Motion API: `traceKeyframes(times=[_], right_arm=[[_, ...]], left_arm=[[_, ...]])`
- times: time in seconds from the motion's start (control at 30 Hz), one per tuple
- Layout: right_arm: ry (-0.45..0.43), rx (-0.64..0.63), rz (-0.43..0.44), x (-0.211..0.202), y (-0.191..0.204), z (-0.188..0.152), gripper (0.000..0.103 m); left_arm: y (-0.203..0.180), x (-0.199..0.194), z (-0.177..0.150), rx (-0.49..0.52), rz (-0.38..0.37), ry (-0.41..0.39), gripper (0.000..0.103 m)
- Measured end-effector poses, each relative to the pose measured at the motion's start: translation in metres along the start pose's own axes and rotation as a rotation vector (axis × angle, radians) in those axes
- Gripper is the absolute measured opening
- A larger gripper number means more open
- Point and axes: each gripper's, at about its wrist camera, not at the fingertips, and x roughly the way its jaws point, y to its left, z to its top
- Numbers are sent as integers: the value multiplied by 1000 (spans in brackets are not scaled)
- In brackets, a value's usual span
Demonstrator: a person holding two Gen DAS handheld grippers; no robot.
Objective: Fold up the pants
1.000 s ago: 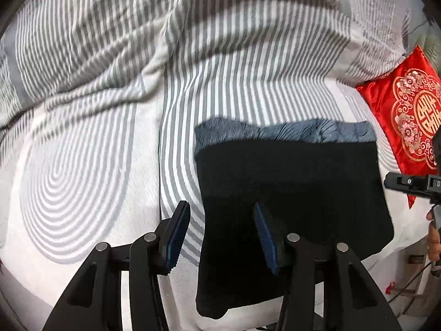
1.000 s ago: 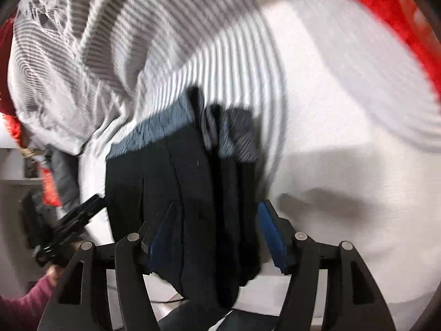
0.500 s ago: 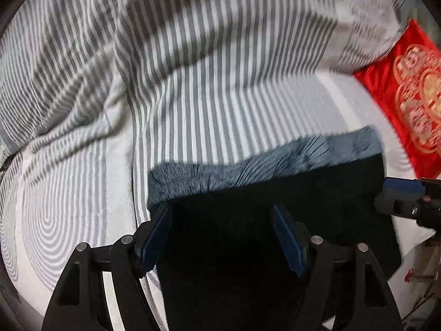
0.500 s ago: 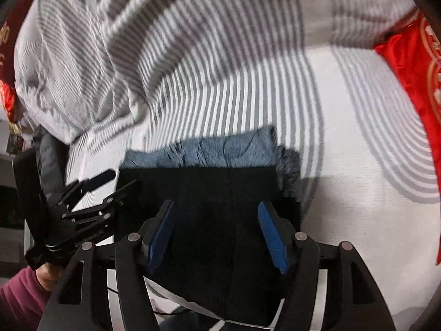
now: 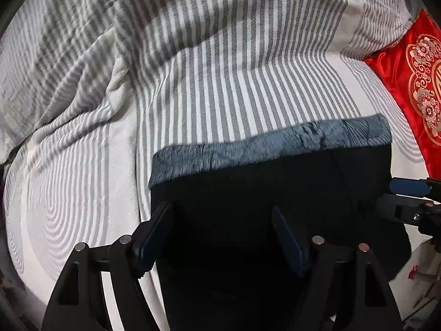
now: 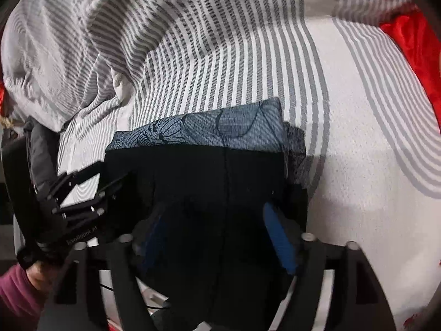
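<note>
Left gripper (image 5: 220,237) spread, jaws just widened, over black pants (image 5: 248,193), pads not pressing. Right gripper (image 6: 215,237) likewise just opened above same cloth. Pants lie folded on striped bed (image 5: 220,69), near its edge, patterned blue-grey band (image 5: 275,143) along far side. Judgement: fold being released; lift straight off, avoid snagging top layer.

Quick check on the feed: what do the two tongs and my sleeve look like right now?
Both tongs, left and right, have black angular arms with silver rivets and blue ribbed pads. The left one carries white lettering, seen from the right wrist. The sleeve is maroon.
</note>
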Motion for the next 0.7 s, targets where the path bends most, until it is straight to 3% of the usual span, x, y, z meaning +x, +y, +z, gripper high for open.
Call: traceKeyframes(times=[0.3, 0.4, 0.7], right_arm=[[15, 6, -136, -34, 13, -44, 86], [22, 13, -152, -42, 20, -60, 89], [-4, 60, -209, -57, 37, -90, 91]], left_arm=[[-7, -49, -45, -37, 49, 53, 76], [-11, -61, -57, -22, 53, 62, 102], [-4, -93, -74, -5, 25, 22, 102]])
